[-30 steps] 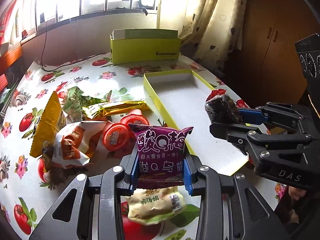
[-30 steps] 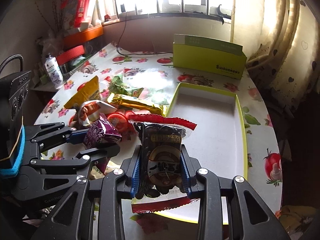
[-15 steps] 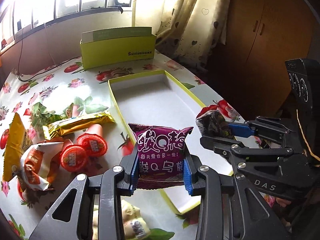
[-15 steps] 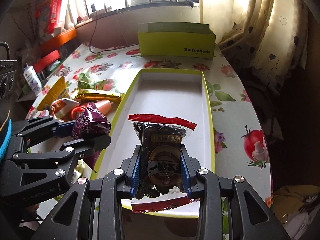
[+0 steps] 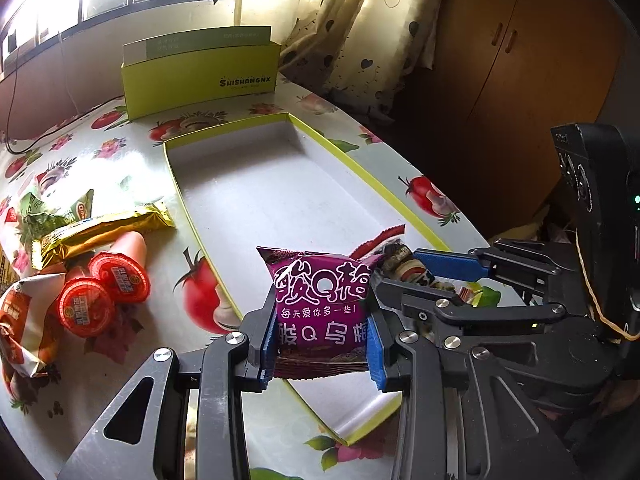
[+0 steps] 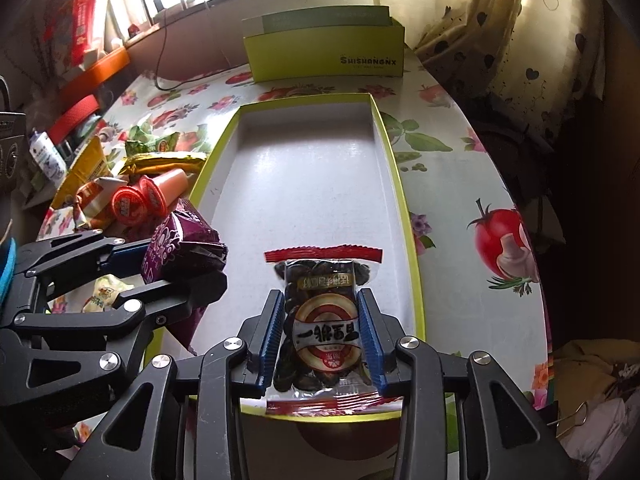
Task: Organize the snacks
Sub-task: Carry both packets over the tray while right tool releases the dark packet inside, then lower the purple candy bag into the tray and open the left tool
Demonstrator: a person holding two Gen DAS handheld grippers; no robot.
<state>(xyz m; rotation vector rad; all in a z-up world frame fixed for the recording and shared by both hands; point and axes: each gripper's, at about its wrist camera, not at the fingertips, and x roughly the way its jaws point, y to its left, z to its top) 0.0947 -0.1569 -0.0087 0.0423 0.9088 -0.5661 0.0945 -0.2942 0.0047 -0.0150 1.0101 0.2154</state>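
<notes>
A table [image 6: 452,184] with a fruit-print cloth is seen under a bright window. 1 purple snack bag [image 5: 322,304] is squeezed in the left claw [image 5: 322,340], and 1 dark snack bag [image 6: 322,324] in the right claw [image 6: 322,340], both over the near end of the 1 empty tray [image 6: 308,184]. Each bag should be lowered flat, side by side, before it is let go. 2 red cups [image 5: 102,294] are left nearby.

Both wrist cameras looked forward along their fingers from close above the near end of the shallow tray [image 5: 256,200] [image 6: 304,184], the left angled rightward, sharing tray and upright box [image 5: 200,76] [image 6: 324,60].
</notes>
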